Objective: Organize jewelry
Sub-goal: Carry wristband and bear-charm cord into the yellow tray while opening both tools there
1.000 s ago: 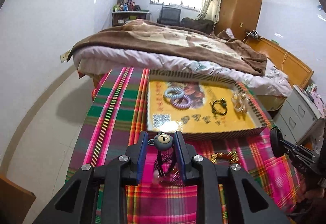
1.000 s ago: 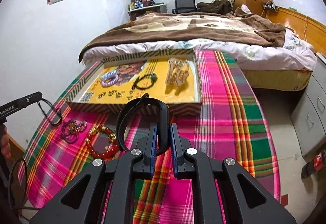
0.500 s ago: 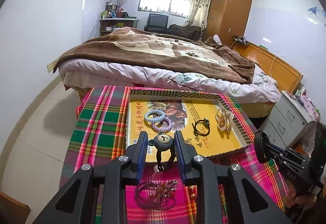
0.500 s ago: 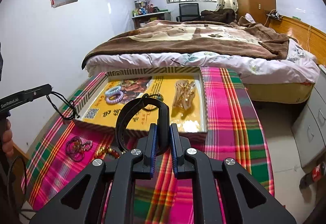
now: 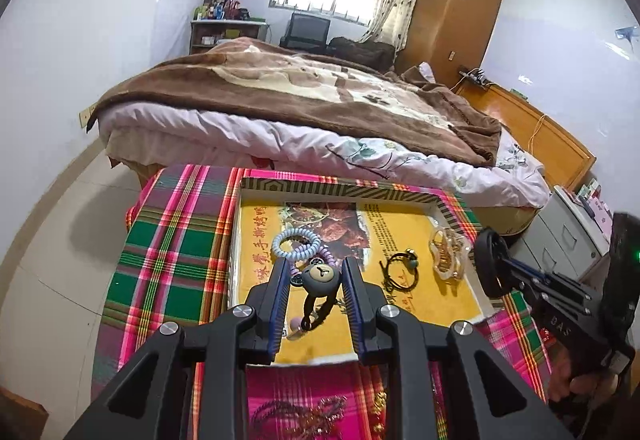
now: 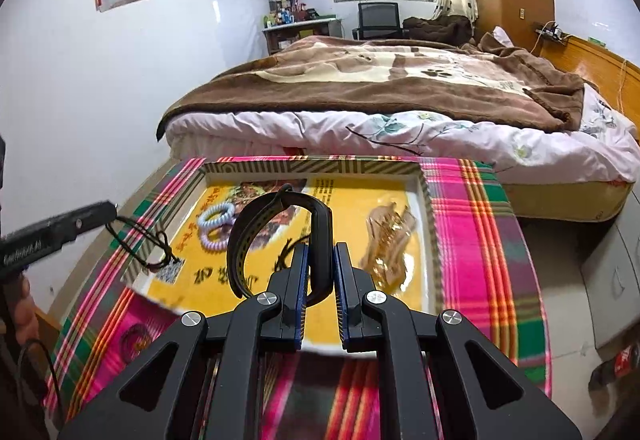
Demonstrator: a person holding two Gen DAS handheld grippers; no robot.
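My left gripper (image 5: 316, 266) is shut on a grey bear charm (image 5: 319, 275) whose black cord loop hangs below, over the near part of the yellow-lined tray (image 5: 340, 186). My right gripper (image 6: 320, 252) is shut on a black wristband (image 6: 248, 228) and hovers over the tray (image 6: 320, 164). In the tray lie coiled hair ties (image 5: 296, 242), a black ring bracelet (image 5: 400, 272) and a clear hair clip (image 5: 446, 256). The right gripper (image 5: 494, 272) shows at the right edge of the left wrist view. In the right wrist view the left gripper (image 6: 96, 214) enters from the left, its cord (image 6: 140, 240) dangling.
The tray stands on a plaid cloth (image 5: 168, 252) over a table. A dark beaded bracelet (image 5: 296, 410) and gold-red beads (image 5: 378, 404) lie on the cloth near me. A bed (image 5: 320, 108) is just beyond the table, a grey filing cabinet (image 5: 568, 240) to the right.
Both grippers have moved forward from above the cloth to above the tray, each keeping its item. The loose bracelets on the cloth have slid to the bottom of the views.
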